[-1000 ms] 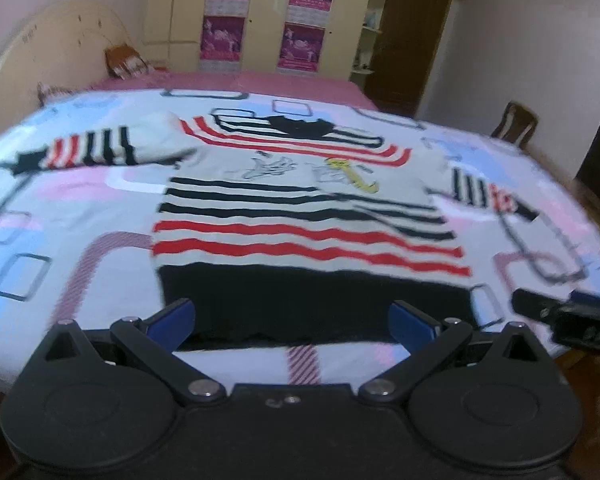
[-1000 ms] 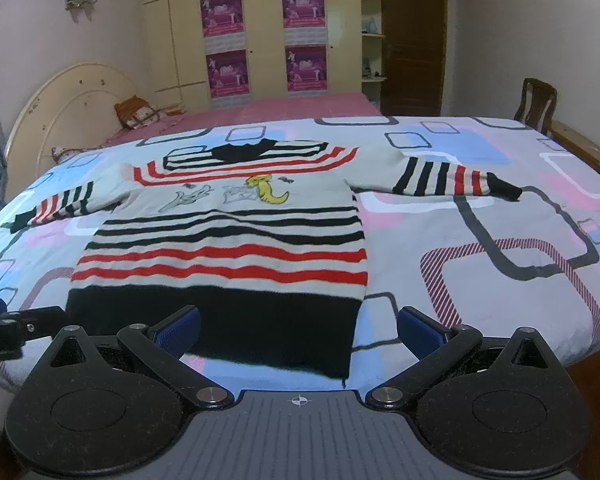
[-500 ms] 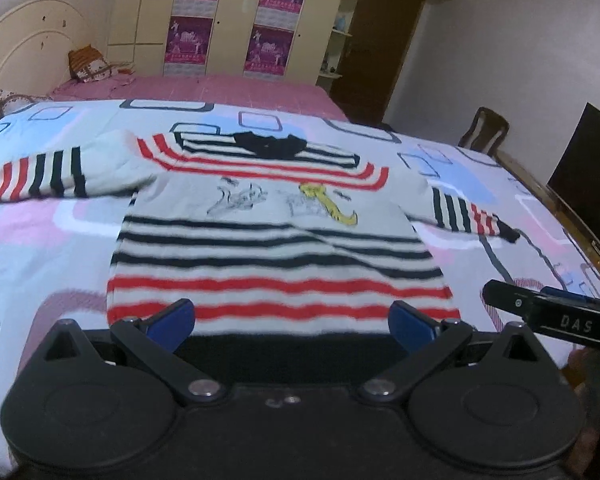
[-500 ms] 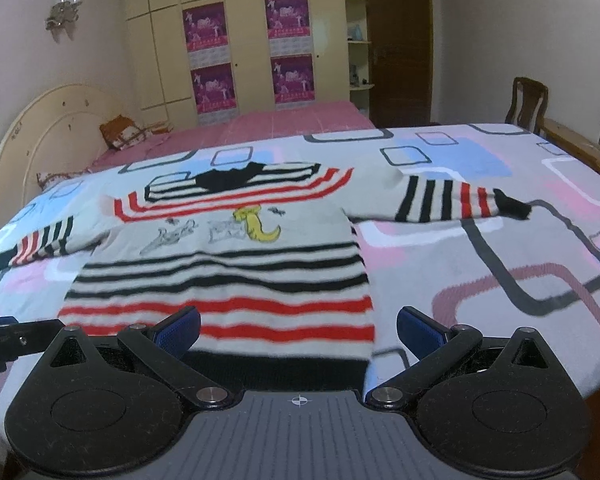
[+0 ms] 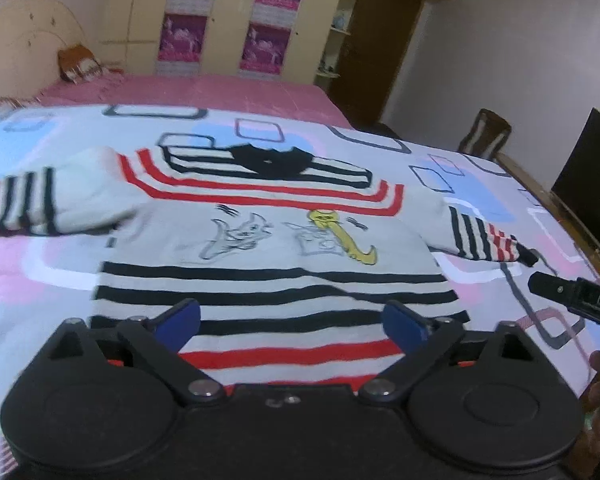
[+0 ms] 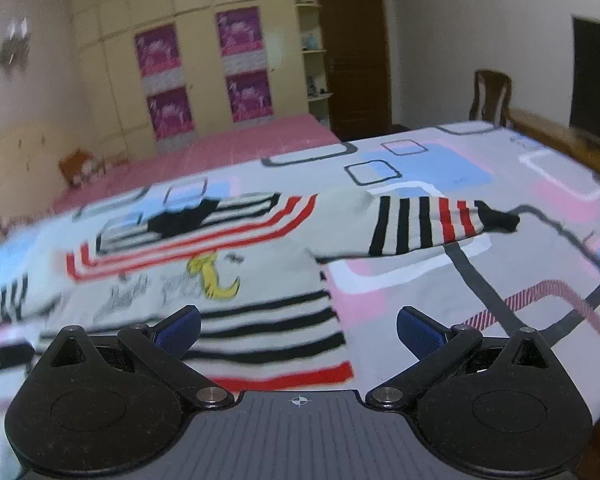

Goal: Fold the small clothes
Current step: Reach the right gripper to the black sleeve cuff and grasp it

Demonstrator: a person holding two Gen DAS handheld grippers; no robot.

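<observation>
A small white sweater (image 5: 268,248) with red and black stripes, a black collar and cartoon prints lies flat, face up, on the bed, both sleeves spread out. My left gripper (image 5: 292,324) is open and empty, hovering over the sweater's lower body. My right gripper (image 6: 298,330) is open and empty, over the sweater's (image 6: 220,280) right side near its edge. The right sleeve (image 6: 432,224) stretches out ahead of it. The sweater's hem is hidden behind both grippers. The right gripper's tip also shows in the left wrist view (image 5: 572,298).
The bed sheet (image 6: 480,292) has pink, blue and grey square patterns. A pink bed (image 5: 204,90) with a headboard and a stuffed toy (image 5: 80,65) lies beyond. A wooden chair (image 6: 492,96), a dark screen (image 6: 596,84) and the bed's wooden edge are at right.
Both grippers have moved forward over the sweater, hiding its black hem. The right gripper has swung to the right and tilted. Both stay open.
</observation>
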